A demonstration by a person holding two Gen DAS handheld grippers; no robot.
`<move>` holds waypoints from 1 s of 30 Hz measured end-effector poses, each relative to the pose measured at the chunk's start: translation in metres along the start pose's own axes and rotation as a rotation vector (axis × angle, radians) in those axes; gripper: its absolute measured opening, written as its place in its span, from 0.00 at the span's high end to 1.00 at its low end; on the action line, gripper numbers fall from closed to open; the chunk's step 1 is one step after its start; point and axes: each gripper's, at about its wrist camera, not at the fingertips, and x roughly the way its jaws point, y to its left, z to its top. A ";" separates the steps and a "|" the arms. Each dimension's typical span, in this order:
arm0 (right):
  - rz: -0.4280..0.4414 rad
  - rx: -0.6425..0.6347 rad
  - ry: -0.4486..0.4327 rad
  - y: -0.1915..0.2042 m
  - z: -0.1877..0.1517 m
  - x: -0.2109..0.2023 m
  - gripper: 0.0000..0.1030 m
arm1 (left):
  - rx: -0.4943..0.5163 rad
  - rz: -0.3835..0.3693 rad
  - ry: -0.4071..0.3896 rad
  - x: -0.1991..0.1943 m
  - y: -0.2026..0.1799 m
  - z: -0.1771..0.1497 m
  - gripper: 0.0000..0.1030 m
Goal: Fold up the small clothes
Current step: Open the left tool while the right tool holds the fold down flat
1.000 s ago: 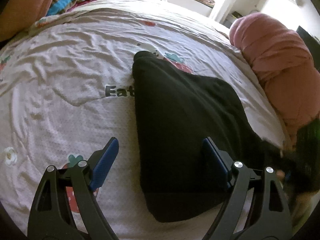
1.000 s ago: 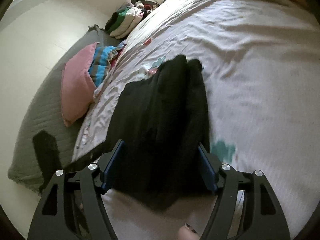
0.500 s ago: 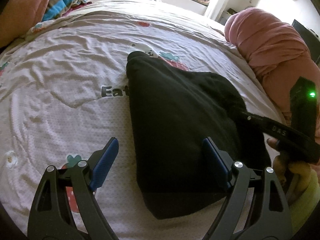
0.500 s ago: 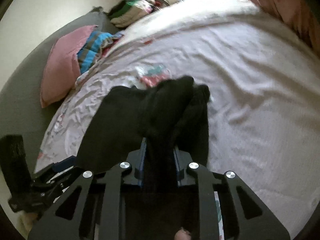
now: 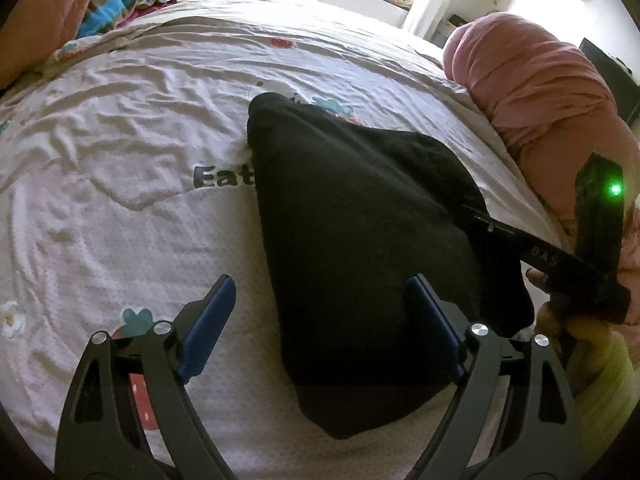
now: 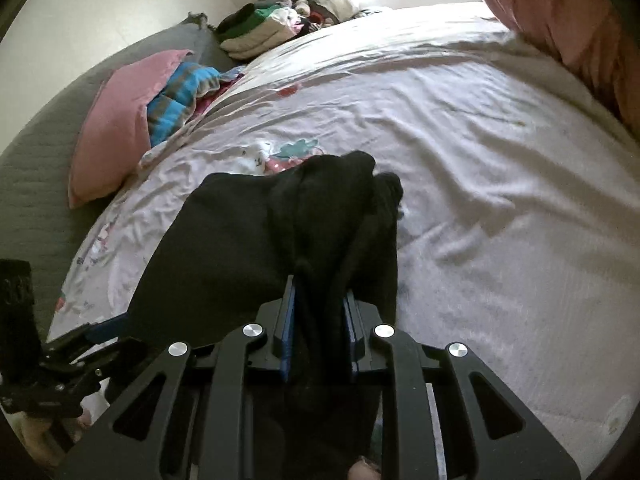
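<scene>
The word "Eat" [image 5: 223, 176] was printed in dark letters on the pale sheet [image 5: 120, 168], its end cut off by the black garment [image 5: 352, 240] lying over it; cartoon strawberries and flowers dotted the fabric nearby. On the body of the right gripper [image 5: 478, 218], seen from the left wrist camera, the letters "DAS" [image 5: 545, 257] could be made out, and a green light [image 5: 615, 189] glowed on the upright black unit above it.

The garment lay on the bed, folded into a rough wedge with its narrow end pointing away from the left camera. The left gripper [image 5: 320, 308] hung with its jaws wide apart, the blue left pad [image 5: 206, 320] over bare sheet and the blue right pad [image 5: 430, 320] over the cloth, so that the garment's near left edge sat between them (contact could not be judged).

The right gripper [image 6: 318, 334] had its jaws closed on a bunched ridge of the garment [image 6: 256, 248], the fabric pinched between the blue pads and rising in a gather from them. The rest of the cloth spread flat to the left of that view, toward the left gripper [image 6: 100, 330] at the lower corner.

A pink pillow [image 6: 116, 120] and a striped blue cloth [image 6: 180, 96] lay at the bed's far side, with stacked clothes [image 6: 260, 32] beyond. A pink quilt [image 5: 536, 92] was heaped at the other edge.
</scene>
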 end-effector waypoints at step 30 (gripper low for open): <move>0.064 0.023 0.048 0.010 -0.039 -0.048 0.84 | -0.030 -0.062 -0.008 -0.017 0.003 -0.018 0.36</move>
